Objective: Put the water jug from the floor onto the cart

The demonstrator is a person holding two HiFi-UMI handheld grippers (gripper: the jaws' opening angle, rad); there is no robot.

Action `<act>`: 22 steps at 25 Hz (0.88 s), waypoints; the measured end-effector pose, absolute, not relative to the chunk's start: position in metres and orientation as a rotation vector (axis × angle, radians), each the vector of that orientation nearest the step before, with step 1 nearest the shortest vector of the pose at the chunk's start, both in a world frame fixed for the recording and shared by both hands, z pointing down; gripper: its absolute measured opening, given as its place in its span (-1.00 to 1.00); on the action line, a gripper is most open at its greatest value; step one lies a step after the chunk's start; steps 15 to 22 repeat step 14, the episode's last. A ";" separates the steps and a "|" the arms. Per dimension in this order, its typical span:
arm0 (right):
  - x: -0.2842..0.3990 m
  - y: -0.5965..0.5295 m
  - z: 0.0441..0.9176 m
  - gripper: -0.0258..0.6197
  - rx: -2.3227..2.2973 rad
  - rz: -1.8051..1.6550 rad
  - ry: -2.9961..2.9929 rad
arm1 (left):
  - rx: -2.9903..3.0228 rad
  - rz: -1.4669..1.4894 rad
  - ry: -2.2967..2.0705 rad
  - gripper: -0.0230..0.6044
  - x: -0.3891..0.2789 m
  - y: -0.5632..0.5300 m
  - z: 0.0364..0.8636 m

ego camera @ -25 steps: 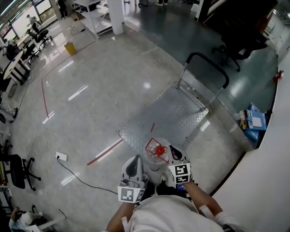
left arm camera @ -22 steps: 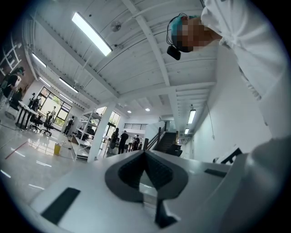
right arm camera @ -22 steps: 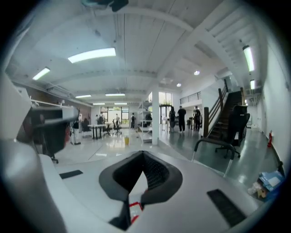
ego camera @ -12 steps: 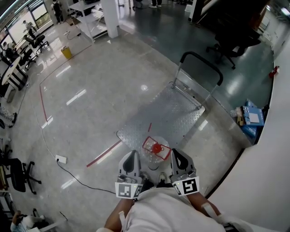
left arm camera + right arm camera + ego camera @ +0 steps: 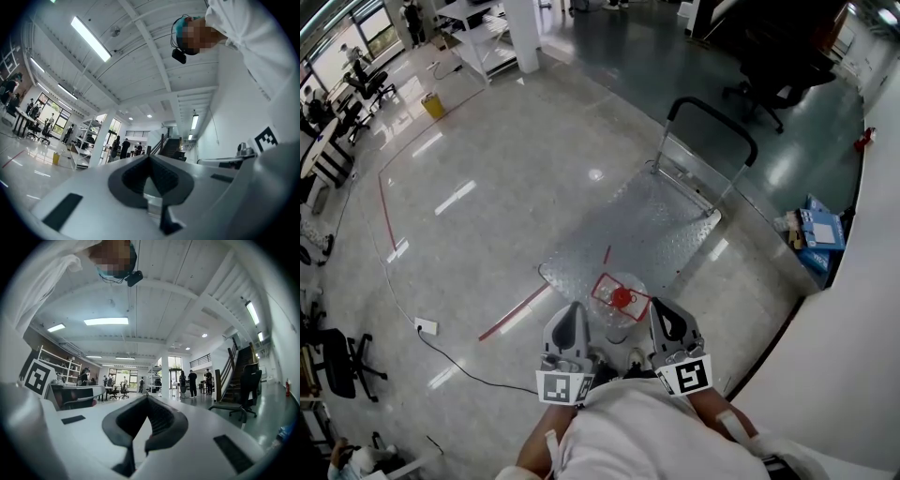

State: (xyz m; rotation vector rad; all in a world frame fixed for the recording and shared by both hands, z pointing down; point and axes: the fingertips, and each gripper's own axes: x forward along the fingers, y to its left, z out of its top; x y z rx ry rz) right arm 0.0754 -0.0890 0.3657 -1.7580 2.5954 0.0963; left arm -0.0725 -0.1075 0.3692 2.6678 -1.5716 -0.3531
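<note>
The clear water jug with a red cap stands upright at the near edge of the cart, a metal deck with a black push handle. I cannot tell whether its base rests on the deck or on the floor. My left gripper and right gripper hang on either side of the jug, close to my body, apart from it. In the left gripper view the left gripper has its jaws met, with nothing between them. The right gripper in its own view is likewise shut and empty, pointing level into the room.
A white counter runs along the right, with blue boxes on the floor beside it. A black cable and socket lie at the left, along with red floor tape. Office chairs stand beyond the cart.
My right gripper has drawn back from beside the jug's neck and come up level beside the left one. The left gripper has hardly moved. The jug stays put.
</note>
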 end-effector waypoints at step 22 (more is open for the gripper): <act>0.081 -0.072 0.370 -0.89 -1.747 0.096 2.617 | 2.671 -0.352 -1.560 -0.92 -0.063 -0.091 0.370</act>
